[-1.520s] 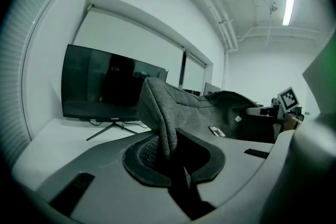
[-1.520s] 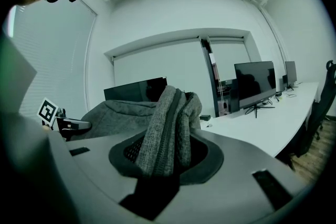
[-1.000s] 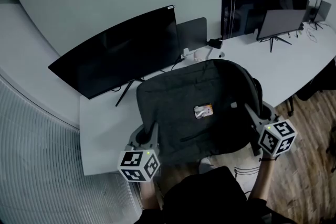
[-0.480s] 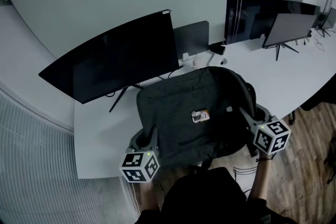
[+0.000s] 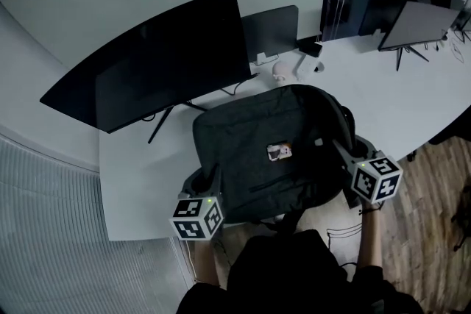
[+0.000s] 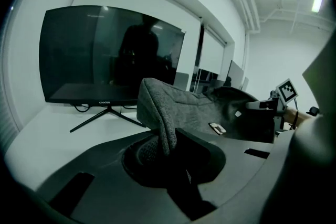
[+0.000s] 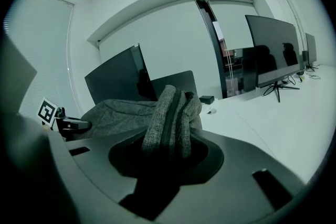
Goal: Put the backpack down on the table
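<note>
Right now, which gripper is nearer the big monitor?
Left. The left gripper holds the backpack at the corner in front of the monitor; the right gripper holds its opposite side, farther right.

dark grey fabric backpack [image 5: 272, 151] spread face up over the white desk's [image 5: 140, 173] near edge, small label on front.

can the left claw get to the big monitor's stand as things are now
Probably not yet: the left claw is shut on a corner of the backpack, so it would have to let go first. The table between it and the monitor's stand looks bare.
</note>
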A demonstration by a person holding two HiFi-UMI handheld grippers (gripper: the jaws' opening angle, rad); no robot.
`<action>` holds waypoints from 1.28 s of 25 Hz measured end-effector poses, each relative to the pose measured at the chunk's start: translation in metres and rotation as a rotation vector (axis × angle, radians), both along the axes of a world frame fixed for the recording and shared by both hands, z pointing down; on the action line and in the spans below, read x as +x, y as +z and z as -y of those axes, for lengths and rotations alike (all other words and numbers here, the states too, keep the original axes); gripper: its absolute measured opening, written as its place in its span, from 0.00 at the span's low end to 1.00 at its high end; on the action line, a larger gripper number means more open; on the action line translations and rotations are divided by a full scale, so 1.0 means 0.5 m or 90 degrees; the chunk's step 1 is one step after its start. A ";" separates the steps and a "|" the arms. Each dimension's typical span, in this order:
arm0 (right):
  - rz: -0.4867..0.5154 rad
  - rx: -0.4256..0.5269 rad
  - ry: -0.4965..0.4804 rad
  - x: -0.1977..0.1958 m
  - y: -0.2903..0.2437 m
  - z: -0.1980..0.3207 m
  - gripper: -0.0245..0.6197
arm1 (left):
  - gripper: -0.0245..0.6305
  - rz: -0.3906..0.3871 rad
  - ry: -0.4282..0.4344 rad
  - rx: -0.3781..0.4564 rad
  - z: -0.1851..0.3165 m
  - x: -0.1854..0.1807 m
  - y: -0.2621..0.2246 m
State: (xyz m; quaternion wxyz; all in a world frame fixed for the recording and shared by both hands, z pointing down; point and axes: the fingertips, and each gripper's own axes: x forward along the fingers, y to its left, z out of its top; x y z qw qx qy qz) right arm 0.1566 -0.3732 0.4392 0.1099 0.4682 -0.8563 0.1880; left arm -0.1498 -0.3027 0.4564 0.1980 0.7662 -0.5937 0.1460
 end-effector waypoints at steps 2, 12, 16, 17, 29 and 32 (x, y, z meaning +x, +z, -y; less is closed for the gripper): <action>-0.005 -0.011 0.003 -0.002 0.016 0.006 0.21 | 0.11 -0.005 0.002 -0.012 0.008 -0.002 0.019; -0.029 -0.061 0.004 -0.009 0.088 0.048 0.21 | 0.11 -0.020 0.008 -0.052 0.048 -0.011 0.097; -0.032 -0.086 0.004 -0.008 0.108 0.057 0.21 | 0.11 -0.022 0.012 -0.075 0.059 -0.014 0.113; -0.034 -0.091 0.004 -0.008 0.113 0.059 0.21 | 0.11 -0.025 0.011 -0.082 0.060 -0.015 0.117; -0.040 -0.143 0.007 0.005 0.163 0.080 0.22 | 0.18 -0.050 -0.008 -0.140 0.077 -0.030 0.164; -0.042 -0.158 0.013 0.009 0.173 0.083 0.23 | 0.21 -0.052 -0.013 -0.155 0.081 -0.034 0.175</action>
